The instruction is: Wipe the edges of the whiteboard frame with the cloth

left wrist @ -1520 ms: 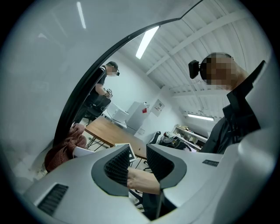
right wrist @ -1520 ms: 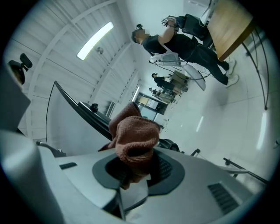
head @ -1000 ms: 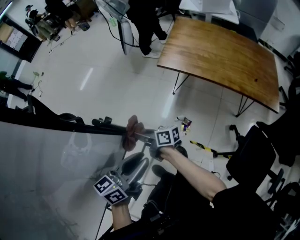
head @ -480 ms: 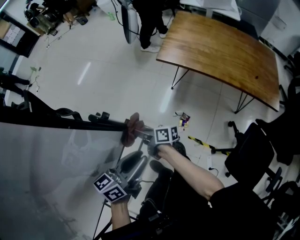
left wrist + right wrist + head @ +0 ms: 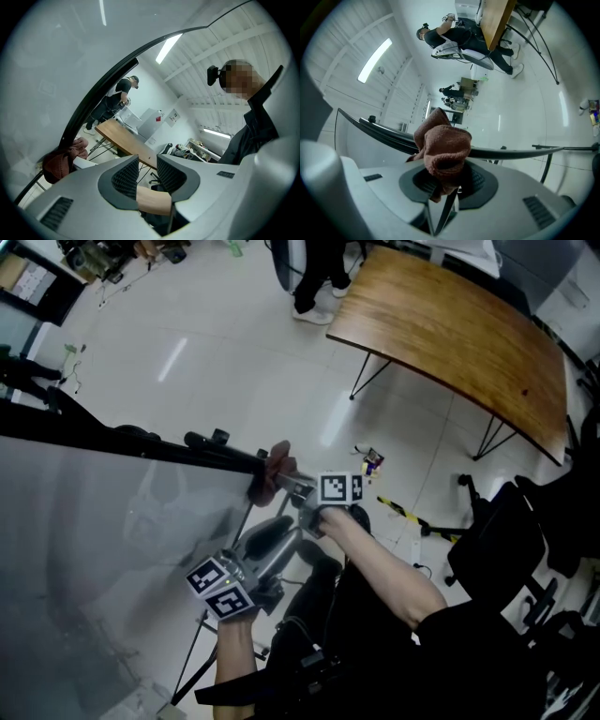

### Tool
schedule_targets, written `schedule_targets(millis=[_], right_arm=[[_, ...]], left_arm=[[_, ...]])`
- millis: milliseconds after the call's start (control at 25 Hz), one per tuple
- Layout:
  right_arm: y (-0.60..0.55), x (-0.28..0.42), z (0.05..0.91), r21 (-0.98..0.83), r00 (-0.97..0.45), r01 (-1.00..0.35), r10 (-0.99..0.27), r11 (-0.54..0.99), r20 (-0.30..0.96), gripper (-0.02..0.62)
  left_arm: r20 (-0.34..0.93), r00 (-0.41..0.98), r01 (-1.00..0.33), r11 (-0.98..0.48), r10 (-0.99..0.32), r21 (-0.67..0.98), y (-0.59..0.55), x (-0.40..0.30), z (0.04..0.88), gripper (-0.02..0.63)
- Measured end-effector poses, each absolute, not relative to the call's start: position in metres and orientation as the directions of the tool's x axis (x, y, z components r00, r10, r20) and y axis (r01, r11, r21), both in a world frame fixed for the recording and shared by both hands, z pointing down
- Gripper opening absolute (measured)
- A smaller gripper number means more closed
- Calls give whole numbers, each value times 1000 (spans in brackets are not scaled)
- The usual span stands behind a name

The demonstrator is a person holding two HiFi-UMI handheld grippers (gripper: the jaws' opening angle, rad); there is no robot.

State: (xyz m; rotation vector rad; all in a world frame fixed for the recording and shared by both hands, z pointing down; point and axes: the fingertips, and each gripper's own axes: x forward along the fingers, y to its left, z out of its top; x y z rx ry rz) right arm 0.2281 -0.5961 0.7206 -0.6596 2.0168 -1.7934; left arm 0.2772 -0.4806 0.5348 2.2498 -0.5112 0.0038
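The whiteboard (image 5: 94, 521) fills the left of the head view, and its dark frame (image 5: 141, 444) runs across toward the middle. A brown cloth (image 5: 272, 472) is pressed on the frame near its right end. My right gripper (image 5: 287, 484) is shut on that cloth. In the right gripper view the cloth (image 5: 443, 150) bunches between the jaws of the right gripper (image 5: 447, 180), and the frame (image 5: 515, 152) crosses just behind it. My left gripper (image 5: 253, 577) hangs lower, in front of the board. In its own view the left gripper (image 5: 147, 176) is open and empty, with the cloth (image 5: 61, 161) on the frame (image 5: 98, 93) to its left.
A wooden table (image 5: 450, 324) on thin black legs stands at the far right. A black chair (image 5: 497, 540) is close on the right. A person's legs (image 5: 314, 268) are at the top. Small items (image 5: 372, 462) and a yellow-black strip (image 5: 398, 512) lie on the white floor.
The right gripper and the cloth have shifted slightly up and right in the view while staying on the frame. The head camera has moved too. The left gripper has hardly moved.
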Motion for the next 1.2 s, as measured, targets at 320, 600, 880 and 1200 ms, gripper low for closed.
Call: schedule_targets(millis=[320,600,880,1200], right_arm=[[-597,227,730,-993,-817,-102,-574,55,52,107],[-594,224,742,-996,-810,-94,-581,0,76,107],[-592,218,756,-996,-801,-65,-593,-57,86,107],[-592,214,767,-996,-793,-52,-603,-77,88,107]], left_arm=[[172,926,-348,-585,-335,733,-478,279,541,115],[171,928,-342,-570,-332,747,-475,274,547,115],[174,933,-332,-563,-316,757,-472,271,553,115],[187,938,-324,-550,-291,770,-466,271,562,115]])
